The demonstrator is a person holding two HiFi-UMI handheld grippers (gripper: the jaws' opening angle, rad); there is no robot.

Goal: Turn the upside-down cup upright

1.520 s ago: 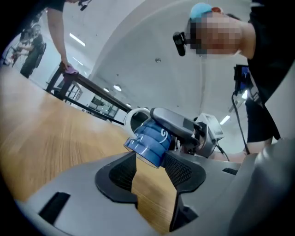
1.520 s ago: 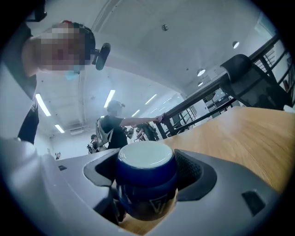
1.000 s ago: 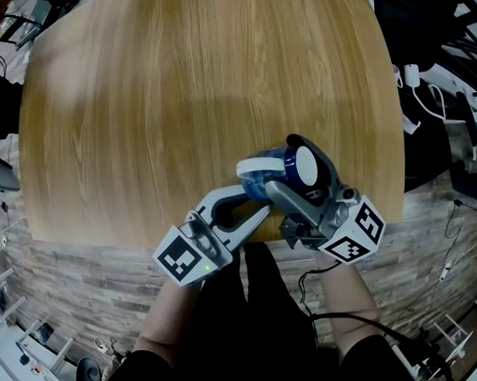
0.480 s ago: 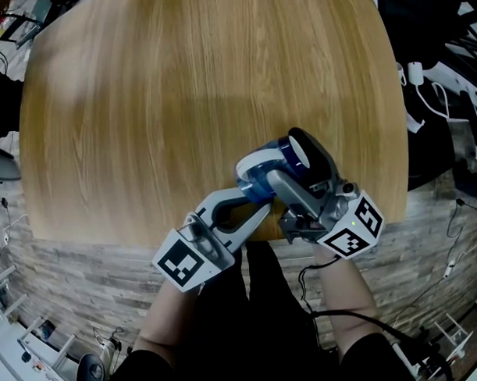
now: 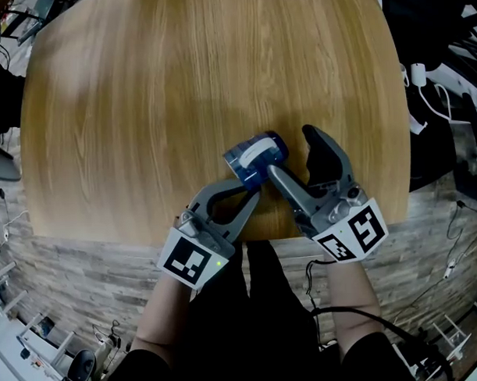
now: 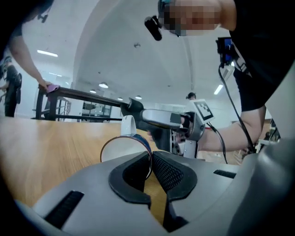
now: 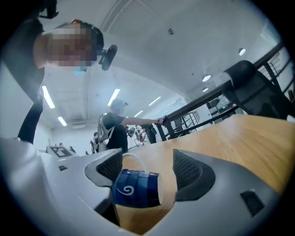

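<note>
Cup (image 5: 255, 157) lies on its side near the front edge of the bench (image 5: 164, 87), right ahead of me, blue outside and white within. Its mouth faces back toward my left tongs (image 5: 248, 187) and its base points away across the wood. The white handle (image 5: 258, 150) sits on top. I cannot tell whether its lower side touches the wood or hangs just above it.

In the left gripper view the open mouth of the cup (image 6: 120, 148) looks straight at the camera, with the handle (image 6: 128, 124) standing up behind the rim. My left tongs (image 6: 151, 156) are narrow and closing, with the cup's wall at the rim between the pads (image 6: 168, 173). One pad is inside the mouth and the other outside, and they pinch the wall.

My right tongs (image 5: 290, 151) lie just to the right of the cup, jaws wide apart and gripping nothing. The nearer jaw runs alongside the cup, and the farther one is well clear of it. In the right gripper view the cup (image 7: 136, 188) shows its blue side with a white swirl. It sits low and close against the left pad (image 7: 109, 167), while the right pad (image 7: 188, 171) stands apart from it with bare wood between.
</note>
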